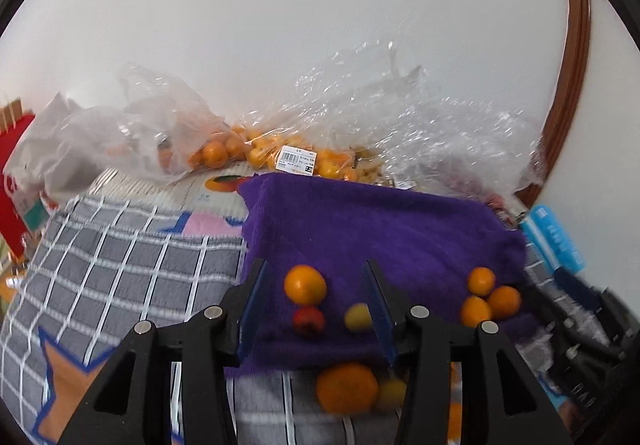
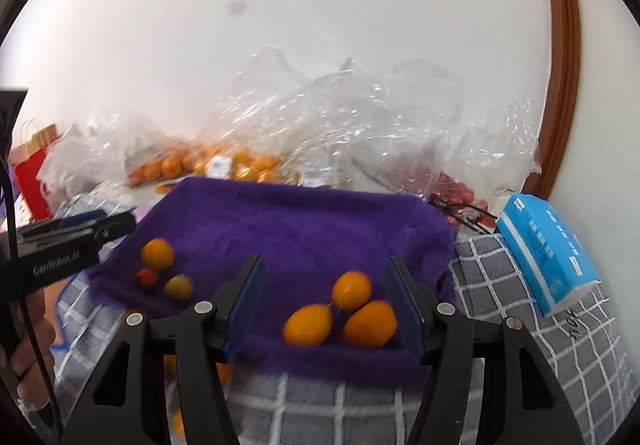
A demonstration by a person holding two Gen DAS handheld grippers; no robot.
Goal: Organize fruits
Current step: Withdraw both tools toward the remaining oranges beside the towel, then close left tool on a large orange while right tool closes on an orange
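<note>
Through the left wrist view, the left gripper (image 1: 316, 305) stands partly open with nothing pinched; beyond its tips, on the purple cloth (image 1: 380, 221), lie an orange fruit (image 1: 305, 284), a small red fruit (image 1: 308, 319) and a yellow-green fruit (image 1: 358, 317), the last just inside the right-hand blade. A trio of orange fruits (image 1: 490, 299) sits off to the claw's right, and a larger orange (image 1: 347, 387) lies below the jaws, off the cloth's near edge. To sort cleanly here, I would pick one fruit, centre it between the blades, and close gently, since round fruit on soft pile probably rolls. Through the right wrist view, the right gripper (image 2: 324, 303) is likewise parted and empty, and the trio (image 2: 350, 315) sits between and just beyond its blades. The mixed group (image 2: 164, 269) lies far to its left, under the other tool. The trio's fruits touch, so closing on one may nudge its neighbours; approaching the outermost fruit seems safest. Bagged oranges (image 2: 208, 165) wait behind the cloth.
</note>
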